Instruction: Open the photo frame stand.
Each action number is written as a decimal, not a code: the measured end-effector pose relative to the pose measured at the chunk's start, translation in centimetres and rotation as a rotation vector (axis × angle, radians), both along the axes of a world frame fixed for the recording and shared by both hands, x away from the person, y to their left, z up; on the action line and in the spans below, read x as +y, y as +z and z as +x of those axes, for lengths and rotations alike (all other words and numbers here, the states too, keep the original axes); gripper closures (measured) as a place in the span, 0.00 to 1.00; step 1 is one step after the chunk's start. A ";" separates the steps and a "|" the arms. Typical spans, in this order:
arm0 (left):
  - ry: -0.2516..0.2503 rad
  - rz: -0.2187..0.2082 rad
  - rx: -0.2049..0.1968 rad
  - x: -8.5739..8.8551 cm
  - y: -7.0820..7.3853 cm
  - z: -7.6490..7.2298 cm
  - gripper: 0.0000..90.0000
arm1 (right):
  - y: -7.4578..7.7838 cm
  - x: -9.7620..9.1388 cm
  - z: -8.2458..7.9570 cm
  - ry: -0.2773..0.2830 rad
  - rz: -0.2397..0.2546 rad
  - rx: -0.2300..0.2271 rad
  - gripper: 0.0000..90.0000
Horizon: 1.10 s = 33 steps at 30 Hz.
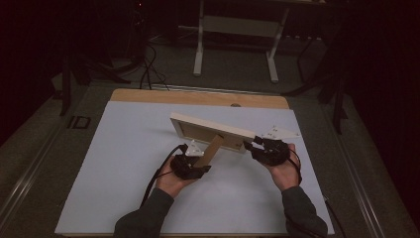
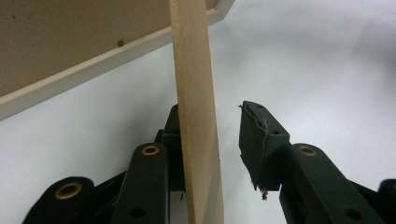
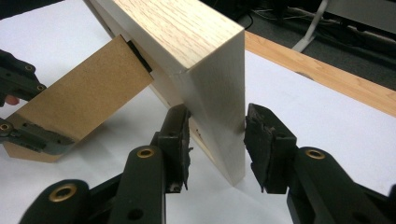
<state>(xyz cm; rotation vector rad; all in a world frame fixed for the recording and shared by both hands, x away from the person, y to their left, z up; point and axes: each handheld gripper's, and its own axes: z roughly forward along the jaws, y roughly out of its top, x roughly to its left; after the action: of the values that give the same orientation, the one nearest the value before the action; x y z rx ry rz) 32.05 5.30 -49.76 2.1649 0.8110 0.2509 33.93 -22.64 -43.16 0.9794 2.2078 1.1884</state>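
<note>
A light wooden picture frame (image 1: 210, 128) stands tilted on the white table top (image 1: 124, 173), its back toward me. Its brown cardboard stand leg (image 1: 212, 148) slants down to my left gripper (image 1: 195, 166). In the left gripper view the leg (image 2: 196, 116) runs between the jaws of the left gripper (image 2: 212, 112): one pad lies against it, while the other pad (image 2: 254, 135) stands apart with a gap. My right gripper (image 3: 217, 116) holds the frame's (image 3: 187, 37) end edge, a pad on each side. The leg (image 3: 88, 88) and the left gripper (image 3: 18, 112) appear farther off there.
A wooden strip (image 1: 198, 96) borders the table's far edge. Beyond it the dark floor holds cables (image 1: 146, 69) and the white legs of another desk (image 1: 199, 44). White surface lies open to the left of the frame and in front of both hands.
</note>
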 end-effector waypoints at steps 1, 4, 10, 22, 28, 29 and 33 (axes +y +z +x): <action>-0.001 0.003 0.000 0.0 0.0 0.0 0.72 | 0.0 0.0 0.0 0.000 -0.001 0.000 0.67; 0.002 0.003 0.002 0.1 -0.1 -0.1 0.72 | 0.0 0.0 -0.1 0.003 -0.004 -0.003 0.67; -0.002 0.014 0.005 -0.1 -0.2 -0.4 0.72 | -0.1 0.1 -0.3 0.005 -0.009 -0.008 0.67; -0.001 0.036 0.011 -0.2 -0.5 -0.9 0.71 | -0.3 0.0 -0.7 0.024 -0.008 0.004 0.66; -0.001 0.042 0.011 -0.1 -0.5 -1.0 0.71 | -0.4 0.0 -0.8 0.023 -0.004 0.003 0.66; -0.001 0.043 0.011 -0.1 -0.5 -1.0 0.71 | -0.4 0.0 -0.8 0.023 -0.002 0.003 0.66; 0.000 0.049 0.010 -0.1 -0.5 -1.0 0.70 | -0.4 -0.1 -0.8 0.023 0.001 0.006 0.66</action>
<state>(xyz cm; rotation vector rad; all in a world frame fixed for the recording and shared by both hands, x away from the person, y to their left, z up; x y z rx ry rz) 31.01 5.25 -50.25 2.2129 0.8183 0.2628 33.15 -22.72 -43.57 0.9621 2.2290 1.1984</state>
